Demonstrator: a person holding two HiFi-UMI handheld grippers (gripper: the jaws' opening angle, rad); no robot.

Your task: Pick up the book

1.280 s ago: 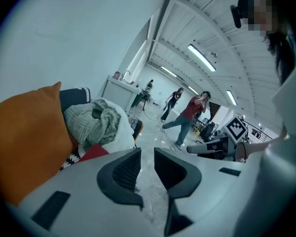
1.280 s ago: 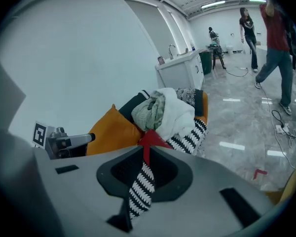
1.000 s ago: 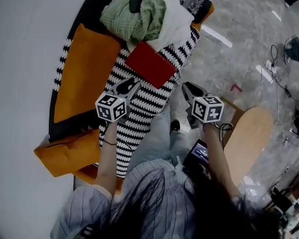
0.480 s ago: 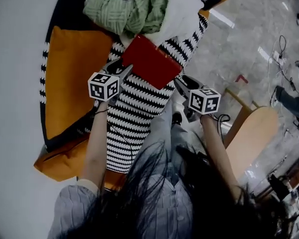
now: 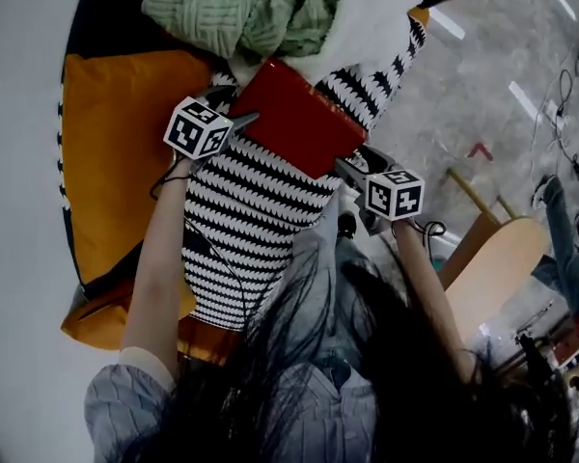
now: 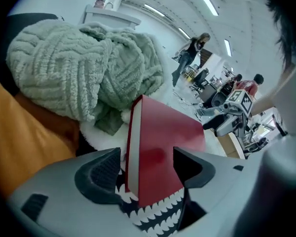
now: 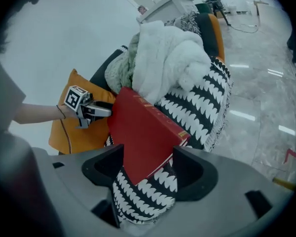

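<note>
Head view, book: the red book (image 5: pixel 299 114) lies flat on the striped throw (image 5: pixel 241 220) that covers the soft surface (image 5: pixel 77 8). It sits just below the green knit blanket (image 5: pixel 241 13) and the white fluffy blanket (image 5: pixel 367 17), with the orange cushion (image 5: pixel 106 152) to its left.
Head view, long axis: it runs on a diagonal from upper left to lower right in this view. One short end points up to the blankets and the other points down toward the person.
Head view, left claw: the left claw (image 5: pixel 243 119) is at the left corner of the book.
Head view, right claw: the right claw (image 5: pixel 350 167) is at the lower right end of the book, near the edge of the surface.
Left gripper view, claw: the jaws stand wide apart. One corner of the book (image 6: pixel 160 142) is between them, and a narrow strip of the throw shows between the left jaw and the book.
Left gripper view, book: the corner points toward the camera, with the white page edge (image 6: pixel 132 142) turned to the left jaw and the red cover to the right. The green knit blanket is behind it.
Right gripper view, claw: the jaws stand wide apart, not pressed on anything. A corner of the book (image 7: pixel 140 132) reaches down between them, over the throw.
Right gripper view, book: its length goes away from the camera toward the white fluffy blanket. The left claw (image 7: pixel 101 110) is at its far left corner.
</note>
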